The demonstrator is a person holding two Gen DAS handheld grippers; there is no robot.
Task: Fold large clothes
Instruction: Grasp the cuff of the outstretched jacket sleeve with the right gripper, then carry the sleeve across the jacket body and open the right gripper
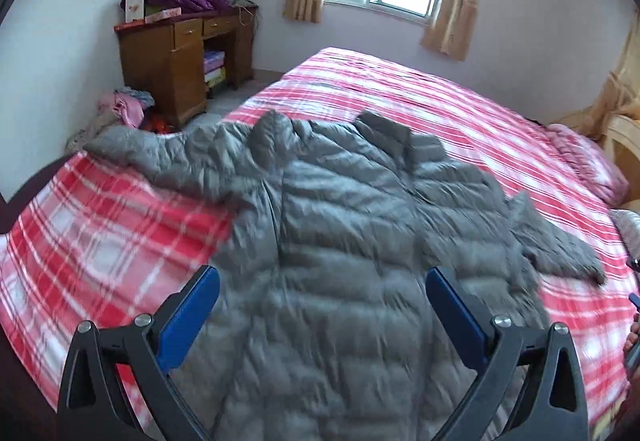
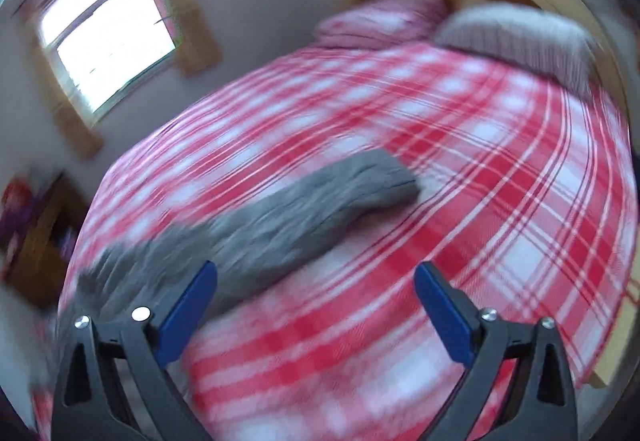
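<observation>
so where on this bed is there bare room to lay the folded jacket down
The red and white plaid bedcover lies bare between the grey quilted puffer jacket and the window wall, and between its sleeve and the pillows. Another bare patch lies under the left sleeve. The near middle is crowded by the jacket.

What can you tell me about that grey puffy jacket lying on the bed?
The grey jacket is a quilted, padded coat, shiny like thin nylon, stitched in horizontal puffed bands. It lies spread flat on the red and white plaid bedspread, collar toward the window, not yet folded. One sleeve stretches toward the bed's edge near the wooden desk; the other sleeve lies out over the plaid. The left gripper hovers open over its lower body; the right gripper is open too. Neither grips it.
</observation>
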